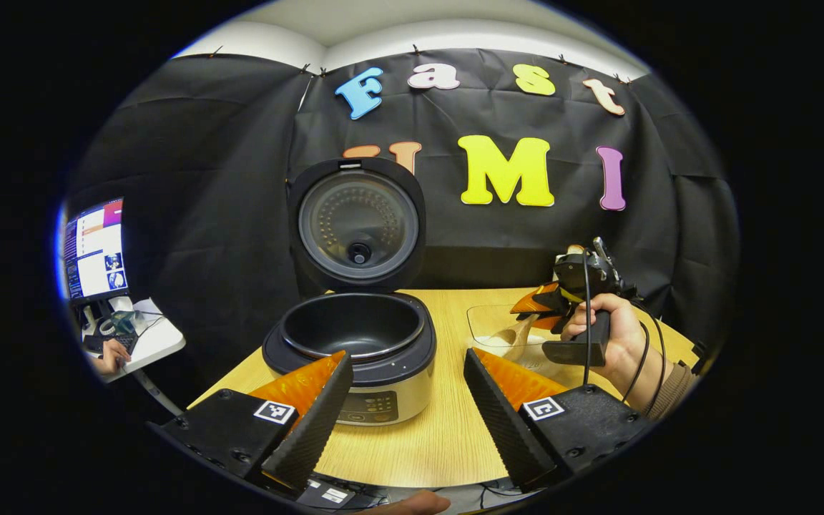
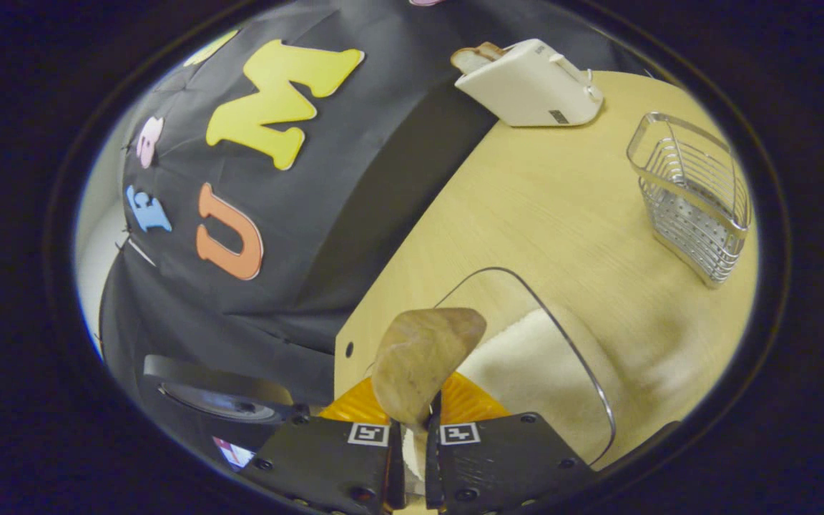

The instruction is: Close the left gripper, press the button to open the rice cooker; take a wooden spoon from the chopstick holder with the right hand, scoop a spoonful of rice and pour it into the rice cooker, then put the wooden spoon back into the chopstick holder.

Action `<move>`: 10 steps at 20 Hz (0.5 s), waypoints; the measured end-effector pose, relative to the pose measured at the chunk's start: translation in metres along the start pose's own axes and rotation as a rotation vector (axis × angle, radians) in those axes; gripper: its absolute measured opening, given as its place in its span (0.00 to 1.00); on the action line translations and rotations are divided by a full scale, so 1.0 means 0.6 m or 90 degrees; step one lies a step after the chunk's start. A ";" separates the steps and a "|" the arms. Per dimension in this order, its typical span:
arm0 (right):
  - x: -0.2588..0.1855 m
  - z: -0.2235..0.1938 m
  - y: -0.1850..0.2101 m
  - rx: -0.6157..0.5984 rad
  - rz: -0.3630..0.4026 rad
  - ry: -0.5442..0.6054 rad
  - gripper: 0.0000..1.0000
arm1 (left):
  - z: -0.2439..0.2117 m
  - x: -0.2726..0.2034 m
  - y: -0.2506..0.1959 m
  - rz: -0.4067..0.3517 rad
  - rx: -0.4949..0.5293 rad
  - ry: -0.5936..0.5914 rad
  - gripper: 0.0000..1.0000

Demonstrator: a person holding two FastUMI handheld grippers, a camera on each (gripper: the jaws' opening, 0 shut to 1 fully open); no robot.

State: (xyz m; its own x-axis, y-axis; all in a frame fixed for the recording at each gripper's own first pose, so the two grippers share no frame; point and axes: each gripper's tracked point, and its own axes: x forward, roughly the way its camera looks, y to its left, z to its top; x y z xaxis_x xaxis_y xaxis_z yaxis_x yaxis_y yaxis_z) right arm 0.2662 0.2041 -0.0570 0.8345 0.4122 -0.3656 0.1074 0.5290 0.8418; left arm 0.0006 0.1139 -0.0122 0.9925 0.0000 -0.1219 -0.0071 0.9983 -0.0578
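The rice cooker point(image 1: 351, 350) stands open on the wooden table, its lid point(image 1: 358, 222) upright and its dark inner pot bare. My left gripper point(image 1: 405, 415) is open in front of it, nothing between its fingers. To the right, a hand holds my right gripper point(image 1: 537, 306) over a clear container of rice point(image 1: 487, 325). That gripper point(image 2: 414, 443) is shut on the handle of the wooden spoon point(image 2: 423, 357), whose bowl point(image 1: 511, 336) reaches down into the container point(image 2: 584, 372) near the white rice point(image 2: 526, 372). The wire chopstick holder point(image 2: 698, 193) stands apart on the table.
A white toaster point(image 2: 526, 82) with a bread slice sits at the table's back edge by the black cloth wall. Off the table's left side, a small white desk point(image 1: 147, 340) carries a monitor point(image 1: 94, 250), and a person's hand rests there.
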 end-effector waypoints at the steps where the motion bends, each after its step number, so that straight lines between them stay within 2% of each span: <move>1: -0.007 0.007 0.003 0.009 0.009 -0.010 0.10 | 0.000 0.000 -0.002 -0.002 0.000 0.000 0.96; 4: -0.038 0.035 0.006 0.027 0.034 -0.043 0.10 | -0.001 0.000 -0.005 -0.006 0.002 0.001 1.00; 5: -0.052 0.045 0.004 0.034 0.037 -0.052 0.10 | 0.000 0.000 -0.005 -0.007 0.004 0.001 0.96; 6: -0.063 0.056 0.000 0.044 0.043 -0.061 0.13 | 0.001 -0.001 -0.007 -0.008 0.005 0.000 0.96; 8: -0.081 0.080 0.001 0.065 0.055 -0.077 0.12 | 0.002 -0.003 -0.009 -0.009 0.002 -0.003 0.99; 9: -0.089 0.088 -0.003 0.077 0.058 -0.084 0.11 | 0.004 -0.004 -0.009 -0.010 -0.001 -0.004 0.96; 10: -0.095 0.093 -0.004 0.087 0.060 -0.087 0.11 | 0.007 -0.008 -0.006 -0.010 -0.004 -0.008 0.99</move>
State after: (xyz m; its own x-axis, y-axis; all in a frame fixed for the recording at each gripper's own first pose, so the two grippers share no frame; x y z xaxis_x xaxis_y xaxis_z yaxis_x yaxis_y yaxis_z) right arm 0.2487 0.1377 -0.0162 0.9091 0.3457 -0.2326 0.0892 0.3839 0.9191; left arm -0.0034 0.1107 -0.0070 0.9939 -0.0157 -0.1091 0.0086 0.9978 -0.0654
